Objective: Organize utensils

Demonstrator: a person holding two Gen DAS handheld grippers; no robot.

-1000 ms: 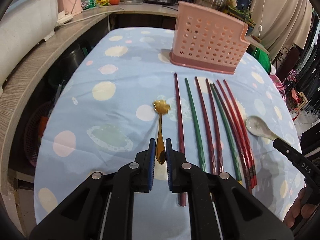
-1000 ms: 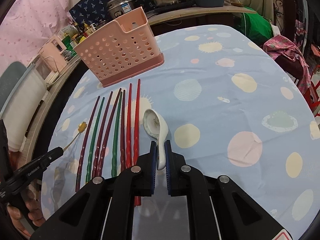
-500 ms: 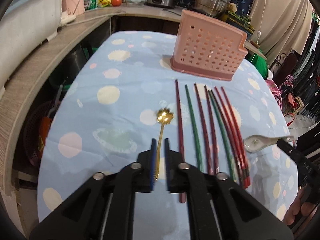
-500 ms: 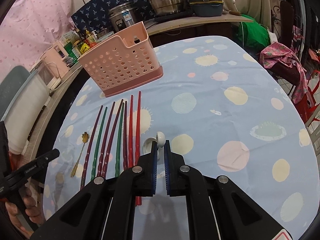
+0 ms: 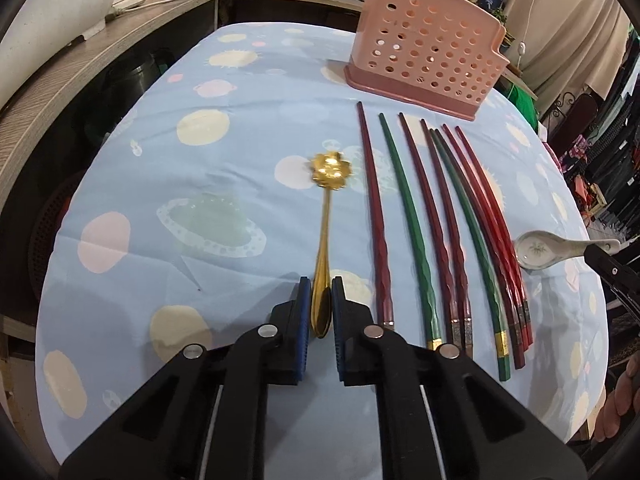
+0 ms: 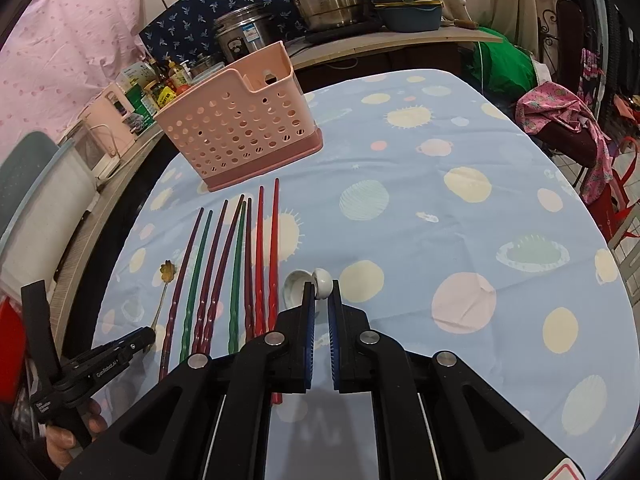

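Your left gripper (image 5: 321,294), just closing, grasps the flower-headed gold metal spoon (image 5: 326,216), while your right gripper (image 6: 321,294) clenches the white ceramic spoon (image 6: 298,286).

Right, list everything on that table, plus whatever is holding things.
Utensil basket: one, pink, far end.
Chopsticks: eight, two green, six red or dark red, side by side before the basket.
Gold spoon: one, left of the chopsticks.
Ceramic spoon: one, white, right of the chopsticks.
Tablecloth: one, light blue, spotted.
Left hand-held gripper: black, jaws just closed further, pressing the gold spoon's handle.
Right hand-held gripper: black, shut on the ceramic spoon's handle.
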